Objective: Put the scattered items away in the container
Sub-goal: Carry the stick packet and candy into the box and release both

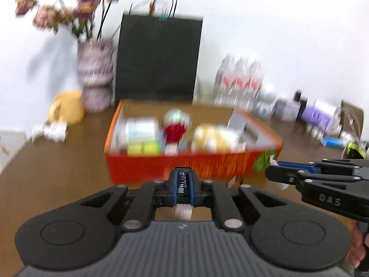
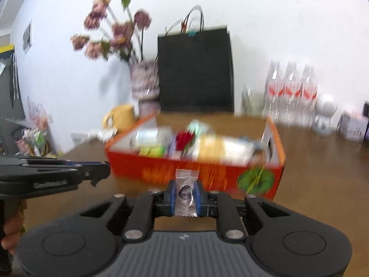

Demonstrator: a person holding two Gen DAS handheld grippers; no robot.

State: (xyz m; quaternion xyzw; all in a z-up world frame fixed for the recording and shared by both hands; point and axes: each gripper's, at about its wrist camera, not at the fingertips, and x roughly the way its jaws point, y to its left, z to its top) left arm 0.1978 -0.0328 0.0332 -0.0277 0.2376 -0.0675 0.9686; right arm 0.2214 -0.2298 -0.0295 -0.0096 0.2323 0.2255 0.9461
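An orange cardboard box (image 1: 180, 165) (image 2: 198, 173) holding several packets and small boxes stands on the brown table ahead of both grippers. My left gripper (image 1: 183, 184) is shut on a dark candy wrapper (image 1: 182, 185) with white lettering, held above the table just short of the box's near wall. My right gripper (image 2: 186, 192) is shut on a silvery white candy wrapper (image 2: 186, 192), also in front of the box. Each gripper shows in the other's view, the right gripper (image 1: 283, 173) at the right edge and the left gripper (image 2: 96, 172) at the left edge.
Behind the box stand a black paper bag (image 1: 159, 57) (image 2: 196, 69), a vase of pink flowers (image 1: 95, 73) (image 2: 144, 80) and a yellow mug (image 1: 68, 107) (image 2: 122, 116). Clear water bottles (image 1: 239, 80) (image 2: 290, 92) and small boxes line the back right. A hand (image 2: 11, 233) grips the left tool.
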